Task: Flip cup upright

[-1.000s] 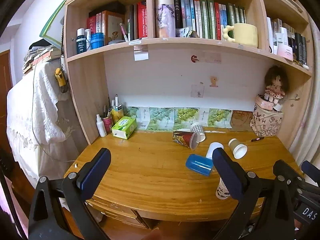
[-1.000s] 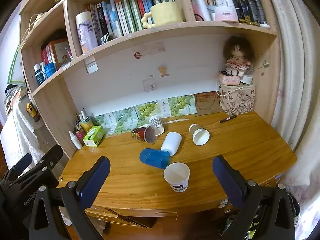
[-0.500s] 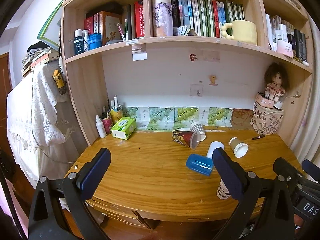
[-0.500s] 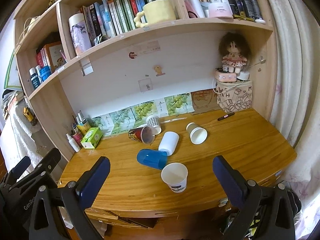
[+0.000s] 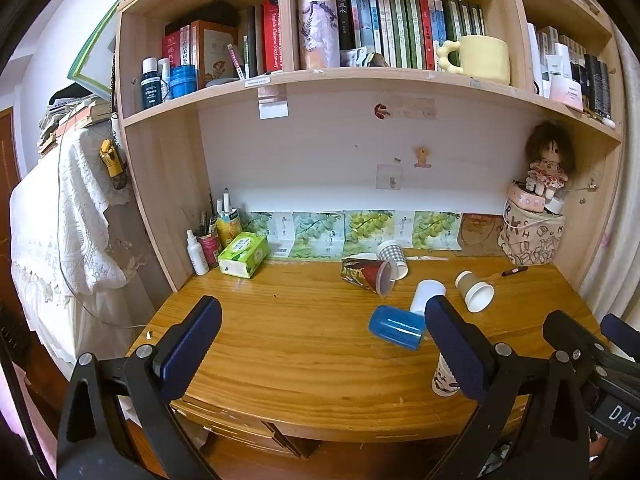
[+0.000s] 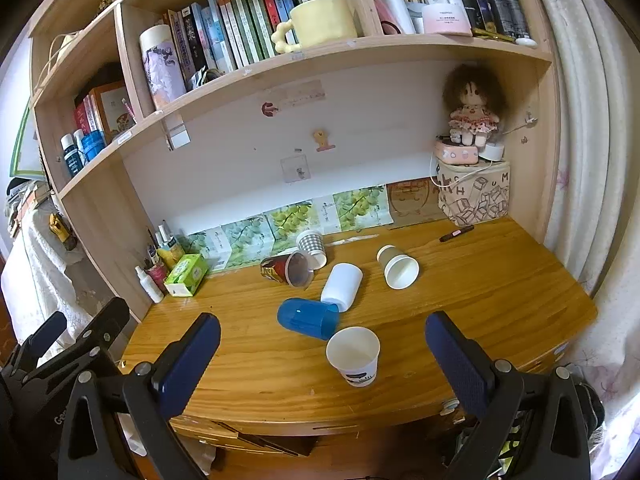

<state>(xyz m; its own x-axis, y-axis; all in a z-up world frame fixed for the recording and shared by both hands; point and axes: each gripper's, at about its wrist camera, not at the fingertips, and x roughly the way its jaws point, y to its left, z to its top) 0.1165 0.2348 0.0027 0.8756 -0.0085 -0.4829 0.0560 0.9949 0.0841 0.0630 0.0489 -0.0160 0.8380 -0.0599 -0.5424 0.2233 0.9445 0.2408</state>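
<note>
Several cups lie on their sides on the wooden desk: a blue plastic cup, a white cup, a tan paper cup, a red patterned cup and a checked cup. One white paper cup stands upright near the front edge. My left gripper and right gripper are both open and empty, held back from the desk's front edge.
A green tissue box and small bottles stand at the back left. A patterned box with a doll sits at the back right, a pen beside it. Bookshelves hang above. A curtain hangs at the right.
Both grippers have drifted slightly; the view has shifted a little. The cups have not moved and both grippers stay open.
</note>
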